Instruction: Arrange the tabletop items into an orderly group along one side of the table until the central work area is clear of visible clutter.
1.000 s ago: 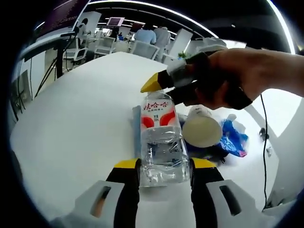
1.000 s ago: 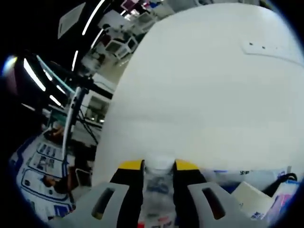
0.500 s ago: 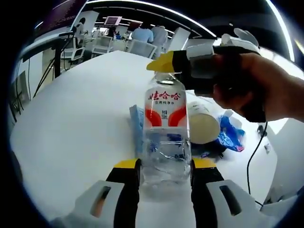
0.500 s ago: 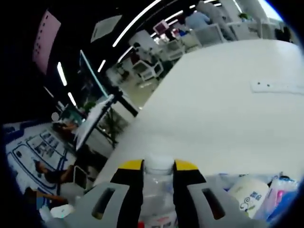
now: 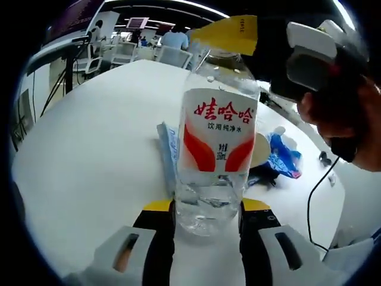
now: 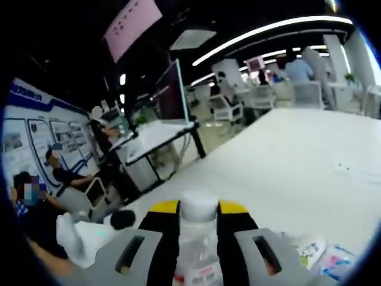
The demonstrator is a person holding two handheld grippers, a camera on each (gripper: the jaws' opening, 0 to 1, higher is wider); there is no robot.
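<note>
Water bottle point(image 5: 215, 143) label reads "娃哈哈" in big red characters, with a smaller line under it that looks like "饮用纯净水". Small dark print further down the label is too small to read. Wall posters point(image 6: 36, 149) at 9 o'clock in the right gripper view carry text, illegible.

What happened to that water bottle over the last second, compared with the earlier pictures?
The water bottle went from leaning away to standing upright, its cap end raised by the right tool, which stays clamped at the cap. The left tool kept its grip on the base throughout. The blue packets and flat blue box on the white table stayed put.
</note>
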